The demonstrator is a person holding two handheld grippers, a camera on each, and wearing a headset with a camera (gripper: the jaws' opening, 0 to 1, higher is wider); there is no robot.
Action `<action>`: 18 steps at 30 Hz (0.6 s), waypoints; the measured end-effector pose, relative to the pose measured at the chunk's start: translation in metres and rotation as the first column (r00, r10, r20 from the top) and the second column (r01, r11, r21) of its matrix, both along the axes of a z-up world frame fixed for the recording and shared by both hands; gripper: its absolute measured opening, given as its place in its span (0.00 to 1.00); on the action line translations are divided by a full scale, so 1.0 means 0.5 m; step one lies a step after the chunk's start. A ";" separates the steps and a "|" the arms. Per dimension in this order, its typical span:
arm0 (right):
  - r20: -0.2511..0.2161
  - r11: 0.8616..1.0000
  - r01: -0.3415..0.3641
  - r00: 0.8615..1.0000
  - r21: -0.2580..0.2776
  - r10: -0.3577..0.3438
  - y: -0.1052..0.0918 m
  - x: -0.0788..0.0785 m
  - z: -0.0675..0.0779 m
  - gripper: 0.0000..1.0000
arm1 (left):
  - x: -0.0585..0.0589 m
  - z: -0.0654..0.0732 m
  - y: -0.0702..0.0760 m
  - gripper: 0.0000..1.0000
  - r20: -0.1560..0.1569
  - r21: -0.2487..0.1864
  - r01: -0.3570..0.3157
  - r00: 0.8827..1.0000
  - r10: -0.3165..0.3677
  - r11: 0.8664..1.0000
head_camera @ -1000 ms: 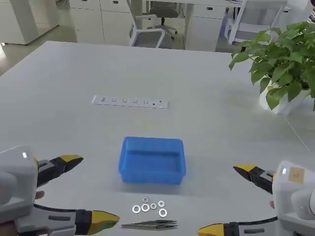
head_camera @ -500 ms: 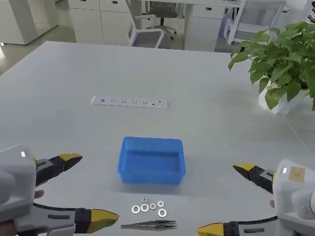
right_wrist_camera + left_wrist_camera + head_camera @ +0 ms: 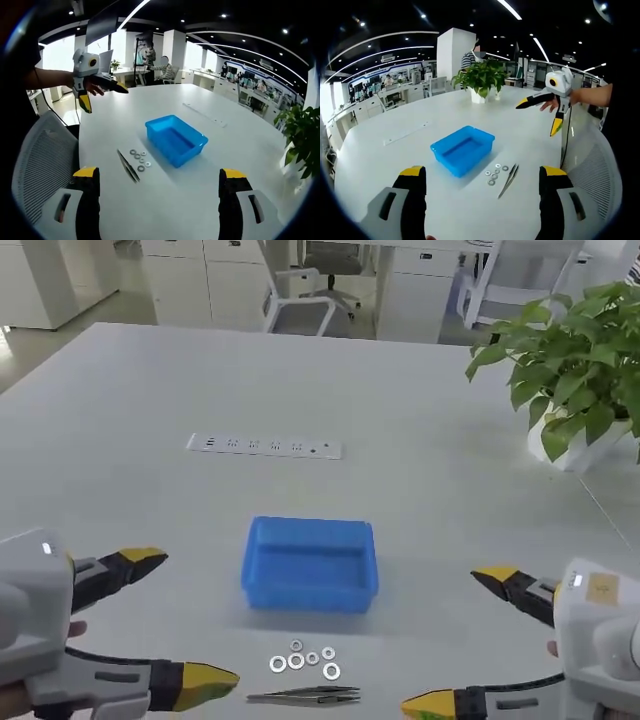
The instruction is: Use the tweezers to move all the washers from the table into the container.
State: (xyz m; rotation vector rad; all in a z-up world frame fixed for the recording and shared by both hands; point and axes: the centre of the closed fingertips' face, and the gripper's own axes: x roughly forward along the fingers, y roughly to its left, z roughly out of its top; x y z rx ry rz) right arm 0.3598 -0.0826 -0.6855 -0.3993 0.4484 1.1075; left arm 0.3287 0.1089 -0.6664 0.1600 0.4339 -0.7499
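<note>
My left gripper (image 3: 188,618) and right gripper (image 3: 450,640) hang spread above a pale-grey office table (image 3: 420,470). Near a blue plastic container (image 3: 309,565) lie silver metal washers (image 3: 305,660) and slim steel tweezers (image 3: 303,696).

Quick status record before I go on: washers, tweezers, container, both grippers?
washers: small cluster on the table, on the near side of the container
tweezers: lying flat beside the washers, on the person's side, not gripped
container: blue, no washers visible inside
left gripper: open, fingers empty
right gripper: open, fingers empty
progress: no step done yet
</note>
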 end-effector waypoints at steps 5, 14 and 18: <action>0.003 1.000 -0.019 1.000 -0.011 0.019 0.002 0.000 -0.001 1.00 | 0.000 -0.003 -0.006 0.99 -0.006 0.018 0.028 1.000 -0.028 0.999; 0.026 0.996 -0.080 0.996 -0.043 0.081 0.011 0.000 -0.003 0.93 | -0.002 -0.006 -0.021 0.93 0.007 0.039 0.085 0.996 -0.086 0.996; 0.035 0.992 -0.110 0.993 -0.058 0.112 0.017 -0.001 -0.006 0.88 | -0.002 -0.010 -0.026 0.89 0.005 0.045 0.110 0.994 -0.110 0.993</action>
